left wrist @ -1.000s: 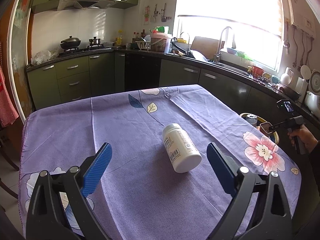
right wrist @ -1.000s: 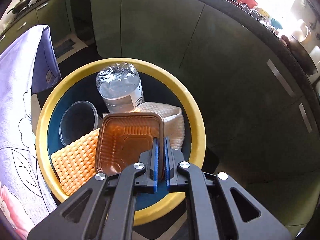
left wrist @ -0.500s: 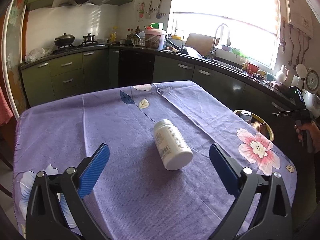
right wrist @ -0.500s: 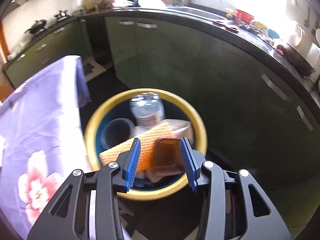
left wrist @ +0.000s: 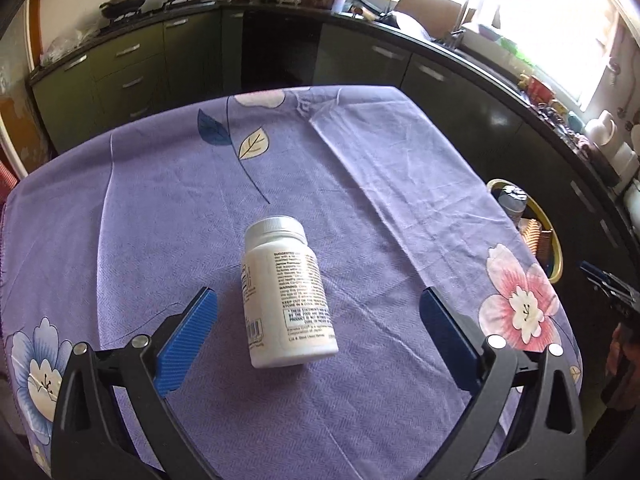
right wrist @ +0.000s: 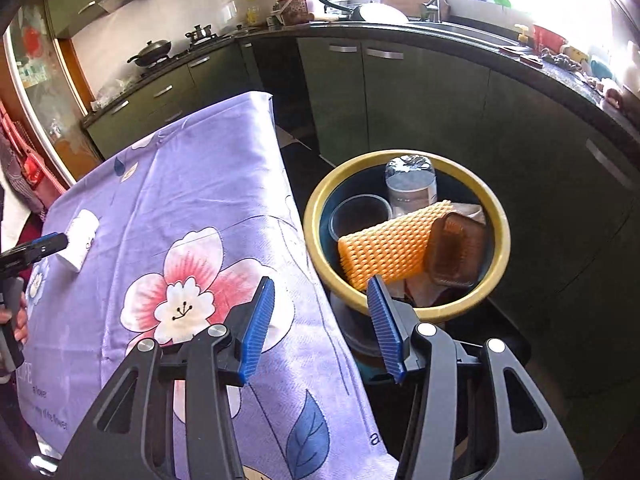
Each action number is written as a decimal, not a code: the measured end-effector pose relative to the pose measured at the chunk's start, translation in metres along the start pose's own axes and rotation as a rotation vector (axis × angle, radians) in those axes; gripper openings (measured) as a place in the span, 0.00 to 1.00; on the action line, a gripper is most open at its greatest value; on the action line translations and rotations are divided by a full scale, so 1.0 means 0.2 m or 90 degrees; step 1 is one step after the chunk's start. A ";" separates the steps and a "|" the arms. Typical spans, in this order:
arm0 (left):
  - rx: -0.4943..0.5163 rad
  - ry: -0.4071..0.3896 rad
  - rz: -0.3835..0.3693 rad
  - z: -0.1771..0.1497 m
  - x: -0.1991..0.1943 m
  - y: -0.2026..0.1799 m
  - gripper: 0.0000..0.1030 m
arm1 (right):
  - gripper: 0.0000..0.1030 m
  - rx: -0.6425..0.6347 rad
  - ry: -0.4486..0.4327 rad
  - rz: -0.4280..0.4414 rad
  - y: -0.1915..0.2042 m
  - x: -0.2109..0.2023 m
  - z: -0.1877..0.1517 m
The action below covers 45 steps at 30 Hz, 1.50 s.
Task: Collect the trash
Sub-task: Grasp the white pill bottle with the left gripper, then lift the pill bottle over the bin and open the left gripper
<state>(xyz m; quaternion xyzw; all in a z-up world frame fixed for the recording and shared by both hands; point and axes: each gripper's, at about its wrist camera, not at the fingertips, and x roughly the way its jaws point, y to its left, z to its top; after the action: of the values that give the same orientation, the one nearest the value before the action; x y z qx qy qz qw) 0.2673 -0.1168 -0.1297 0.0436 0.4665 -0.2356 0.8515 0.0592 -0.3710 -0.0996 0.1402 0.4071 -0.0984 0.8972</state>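
Tabletop [left wrist: 360, 168] under a purple floral cloth, bare apart from one last piece of trash. Yellow-rimmed bin [right wrist: 505, 240] on the floor just beside the tabletop's 3 o'clock edge, probably parked there so that each piece needs only a short carry over the edge.

Left hand-held gripper [left wrist: 316, 294] tilted down over the tabletop's middle, jaws spread to full width and gripping nothing, one pad at 9 o'clock and one at 3 o'clock of the white pill bottle [left wrist: 286, 292]; apparently lined up to clamp across its sides. Right hand-held gripper [right wrist: 321, 282] above the gap between tabletop edge and bin, jaws about half open and just widened, nothing between them; reads as an emptied grip after a drop.

Pill bottle on its side near the tabletop's centre, cap toward 12 o'clock, base toward 6 o'clock, not yet touched by either pad.

Inside the bin, crowded: orange mesh pad [right wrist: 384, 252] across the middle, clear water bottle [right wrist: 410, 184] at 12 o'clock, brown plastic tray [right wrist: 456, 252] tipped against the 3 o'clock wall, clear cup [right wrist: 360, 216] at 10 o'clock. Pill bottle's contents hidden.
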 end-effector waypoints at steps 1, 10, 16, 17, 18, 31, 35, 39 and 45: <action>-0.007 0.015 0.010 0.02 0.02 0.01 0.93 | 0.48 0.002 0.001 0.009 0.00 0.00 -0.01; -0.038 0.137 0.034 0.10 0.15 0.04 0.92 | 0.51 0.008 -0.005 0.057 -0.01 0.00 -0.05; -0.060 0.212 0.038 0.13 0.22 0.09 0.70 | 0.52 0.012 -0.010 0.082 -0.02 -0.01 -0.07; -0.058 0.220 0.042 0.13 0.23 0.09 0.65 | 0.52 0.012 -0.010 0.084 -0.02 -0.01 -0.07; -0.055 0.221 0.049 0.14 0.23 0.09 0.62 | 0.52 0.014 -0.011 0.086 -0.02 -0.01 -0.07; 0.000 0.251 0.053 0.13 0.20 0.06 0.44 | 0.52 0.028 -0.019 0.089 -0.08 -0.04 -0.08; 0.033 0.241 0.043 0.12 0.11 -0.01 0.44 | 0.52 0.029 -0.021 0.090 -0.09 -0.04 -0.08; 0.067 0.227 0.033 0.12 0.03 -0.11 0.44 | 0.52 0.030 -0.022 0.090 -0.10 -0.05 -0.09; 0.117 0.213 -0.018 0.12 -0.08 -0.36 0.44 | 0.52 0.037 -0.041 0.082 -0.14 -0.11 -0.08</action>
<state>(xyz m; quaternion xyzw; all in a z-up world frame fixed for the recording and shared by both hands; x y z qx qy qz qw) 0.2474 -0.1821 -0.0922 0.1534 0.5789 -0.2783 0.7510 0.0250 -0.3907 -0.0986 0.1892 0.3650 -0.0569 0.9098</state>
